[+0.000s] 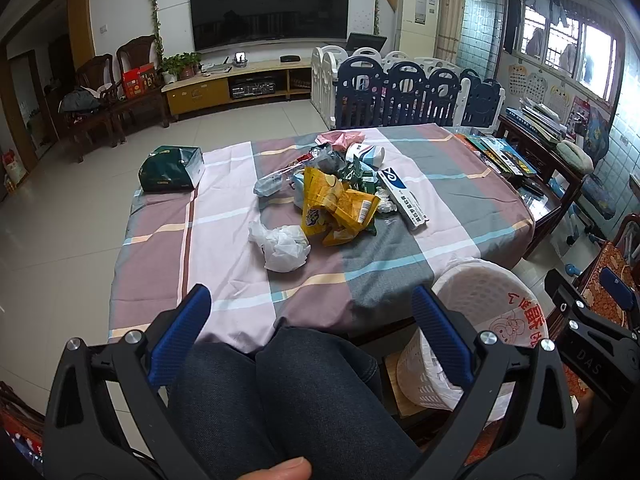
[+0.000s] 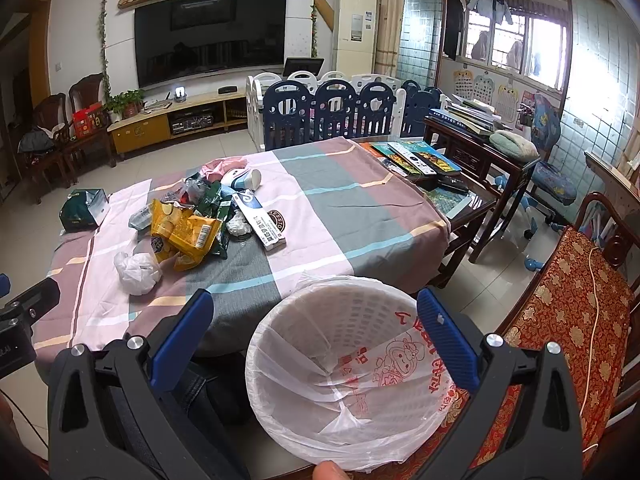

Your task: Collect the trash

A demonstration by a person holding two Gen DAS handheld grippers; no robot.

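Checked cloth covers the counter (image 1: pixel 224 280); trash pile (image 1: pixel 340 196) untouched, bin (image 2: pixel 304 312) looks empty — collecting hasn't begun. Left gripper (image 1: pixel 312 316) and right gripper (image 2: pixel 316 320) both released; next, reach for the crumpled white bag (image 1: pixel 282 248).

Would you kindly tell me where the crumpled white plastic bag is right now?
The crumpled white plastic bag lies on the checked tablecloth, at the pile's near-left edge, beside the yellow snack wrapper.

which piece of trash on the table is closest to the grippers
The crumpled white plastic bag: it lies alone at the pile's near edge, ahead of the yellow snack wrappers.
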